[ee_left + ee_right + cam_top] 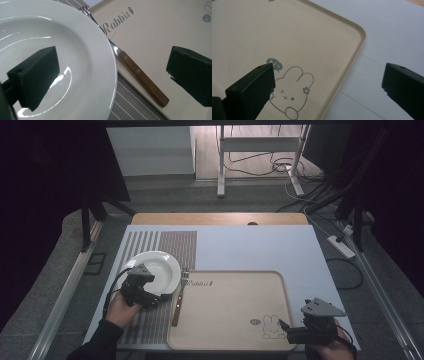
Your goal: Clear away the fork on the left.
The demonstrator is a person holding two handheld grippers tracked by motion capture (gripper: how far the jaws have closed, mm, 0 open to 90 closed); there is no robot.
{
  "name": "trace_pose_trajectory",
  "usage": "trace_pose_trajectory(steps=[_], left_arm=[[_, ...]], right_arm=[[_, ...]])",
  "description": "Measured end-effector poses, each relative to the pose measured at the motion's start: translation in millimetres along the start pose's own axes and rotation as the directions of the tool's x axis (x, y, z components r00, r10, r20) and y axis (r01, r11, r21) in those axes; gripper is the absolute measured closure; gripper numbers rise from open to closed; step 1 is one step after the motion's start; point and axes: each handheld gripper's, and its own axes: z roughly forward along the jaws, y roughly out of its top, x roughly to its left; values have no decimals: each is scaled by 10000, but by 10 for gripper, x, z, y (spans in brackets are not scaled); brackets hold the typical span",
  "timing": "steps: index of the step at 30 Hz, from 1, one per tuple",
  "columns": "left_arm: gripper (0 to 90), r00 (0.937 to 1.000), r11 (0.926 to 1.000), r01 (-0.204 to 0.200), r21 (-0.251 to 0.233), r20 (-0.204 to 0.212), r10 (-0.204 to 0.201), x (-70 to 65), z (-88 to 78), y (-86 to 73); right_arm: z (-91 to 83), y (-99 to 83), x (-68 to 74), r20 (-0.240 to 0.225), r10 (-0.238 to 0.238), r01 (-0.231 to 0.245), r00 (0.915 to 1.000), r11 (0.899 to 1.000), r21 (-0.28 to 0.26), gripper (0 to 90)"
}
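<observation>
A white plate sits on a striped placemat at the left. A fork with a wooden handle lies along the left rim of a beige tray, tines pointing away. My left gripper hovers low at the plate's near right edge. In the left gripper view it is open, one jaw over the plate, the other over the tray, the fork between them. My right gripper is open over the tray's near right corner, beside a rabbit drawing.
Tray and placemat lie on a pale blue sheet covering a wooden table. Bare sheet shows behind the tray and to its right. Beyond the table are a stand's legs, cables and a power strip on the floor.
</observation>
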Motion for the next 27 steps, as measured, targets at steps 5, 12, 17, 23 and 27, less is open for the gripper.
trace_pose_trajectory(steps=[5, 12, 17, 23, 27], left_arm=[[0, 9997, 9996, 229, -162, -5, -229, -1, -89, -93], [0, 9989, 9988, 466, -128, 52, -465, -8, -166, -222], [0, 9984, 9984, 565, -42, -18, -565, -21, -214, -302], [0, 9968, 9967, 804, -96, 2, -804, -15, -285, -391], [0, 9953, 9950, 972, -223, -22, -973, -4, -345, -456]], right_arm=[[-3, -2, -17, 1, 164, -164, 9999, 9999, -20, 0], [-2, -4, -25, -18, 211, -212, 9998, 9998, -24, 0], [-1, -2, -24, -5, 200, -200, 9998, 9998, 12, 0], [0, -3, -24, 1, 201, -201, 9998, 9998, 25, 0], [2, -2, -26, -2, 232, -232, 9997, 9997, 30, 0]])
